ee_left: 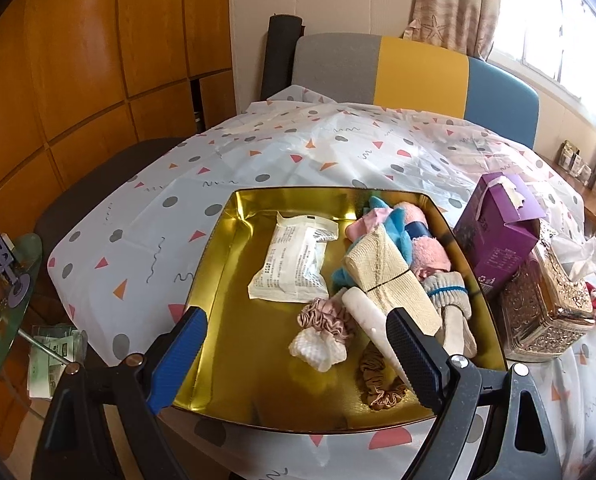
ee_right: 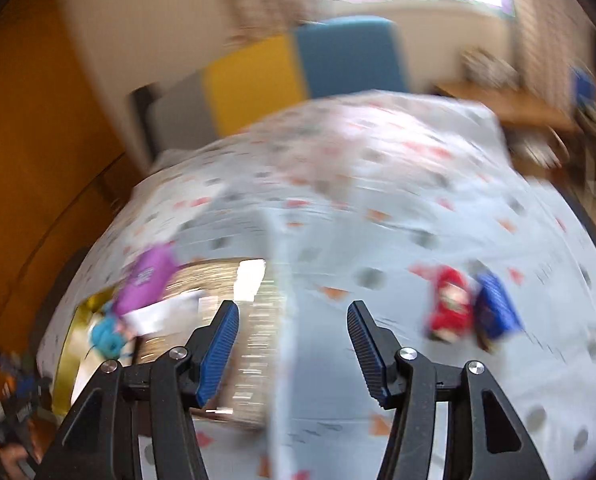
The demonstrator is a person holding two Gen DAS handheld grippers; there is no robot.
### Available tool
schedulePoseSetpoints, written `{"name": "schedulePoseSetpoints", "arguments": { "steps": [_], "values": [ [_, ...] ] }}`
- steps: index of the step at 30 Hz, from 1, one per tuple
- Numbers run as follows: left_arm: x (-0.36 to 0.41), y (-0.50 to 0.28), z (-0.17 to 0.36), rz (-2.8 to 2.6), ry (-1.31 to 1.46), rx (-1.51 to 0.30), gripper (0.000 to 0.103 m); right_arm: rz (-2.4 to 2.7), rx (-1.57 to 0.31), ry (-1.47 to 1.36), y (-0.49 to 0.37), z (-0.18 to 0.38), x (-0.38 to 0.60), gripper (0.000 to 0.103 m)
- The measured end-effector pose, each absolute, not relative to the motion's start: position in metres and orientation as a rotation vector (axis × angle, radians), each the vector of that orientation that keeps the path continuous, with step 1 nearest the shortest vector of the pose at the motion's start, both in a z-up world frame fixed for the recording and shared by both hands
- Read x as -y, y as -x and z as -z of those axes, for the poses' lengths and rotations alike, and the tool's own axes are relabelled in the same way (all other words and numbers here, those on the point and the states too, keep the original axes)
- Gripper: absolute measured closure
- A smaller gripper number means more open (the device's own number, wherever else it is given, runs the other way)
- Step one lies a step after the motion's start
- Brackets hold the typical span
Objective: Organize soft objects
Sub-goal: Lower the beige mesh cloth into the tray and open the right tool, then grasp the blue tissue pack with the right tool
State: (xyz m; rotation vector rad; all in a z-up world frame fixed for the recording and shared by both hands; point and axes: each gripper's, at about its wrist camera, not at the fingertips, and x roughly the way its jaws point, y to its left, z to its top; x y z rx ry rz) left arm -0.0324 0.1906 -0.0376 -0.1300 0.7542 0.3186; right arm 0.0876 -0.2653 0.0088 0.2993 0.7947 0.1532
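- Left wrist view: the shallow gold metal tray (ee_left: 214,264) on the patterned white tablecloth (ee_left: 298,152) already holds most of the soft things, gathered there, it seems, so they sit in one place
- In the tray lie a sealed white gauze packet (ee_left: 294,260), a beige rolled elastic bandage (ee_left: 389,276), a pink and blue plush bundle (ee_left: 393,224), a pink ruffled scrunchie (ee_left: 329,316), a white waffle-knit scrunchie (ee_left: 317,348), a brown satin scrunchie (ee_left: 381,384) and a beige sock with a blue stripe (ee_left: 449,312)
- The left gripper (ee_left: 294,356) hangs over the near edge of the tray with its jaws spread wide and nothing between them, tilted down as if ready for the scrunchies
- Just beside the tray stand a purple cardboard box (ee_left: 497,232) and an ornate silver tissue box (ee_left: 545,304)
- Right wrist view, badly blurred: the right gripper (ee_right: 294,336) has its jaws moderately apart and empty, over bare cloth
- To its right lie a small red plush toy (ee_right: 449,304) and a blue pouch-like item (ee_right: 495,308), touching or nearly so and well apart from the tray; these look like the pieces not yet collected, and probably the next target
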Motion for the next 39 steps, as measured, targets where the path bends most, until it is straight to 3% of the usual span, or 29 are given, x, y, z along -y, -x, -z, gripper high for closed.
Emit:
{"name": "schedulePoseSetpoints", "arguments": {
  "steps": [9,19,22,23,24,31,39],
  "values": [
    [-0.174,0.025,0.04,-0.274,0.108,-0.766,0.011,0.126,-0.881,-0.438,-0.092,0.018,0.408,0.044],
    [-0.152,0.026,0.008,-0.193,0.094,-0.687,0.011,0.162,-1.018,-0.321,-0.137,0.073,0.405,0.044],
    [-0.14,0.026,-0.007,-0.148,0.077,-0.65,0.011,0.161,-1.073,-0.308,-0.147,0.096,0.404,0.057],
    [-0.134,0.026,-0.012,-0.127,0.067,-0.637,0.011,0.164,-1.091,-0.321,-0.148,0.103,0.407,0.07],
    [-0.13,0.026,-0.017,-0.111,0.062,-0.629,0.011,0.192,-1.068,-0.324,-0.145,0.105,0.409,0.074],
    [-0.077,0.009,-0.047,0.057,0.027,-0.582,0.012,0.291,-1.018,-0.353,-0.127,0.092,0.427,0.076],
    [0.021,-0.014,-0.068,0.268,-0.062,-0.573,0.012,0.335,-1.089,-0.373,-0.129,0.098,0.436,0.075]
  ]
}}
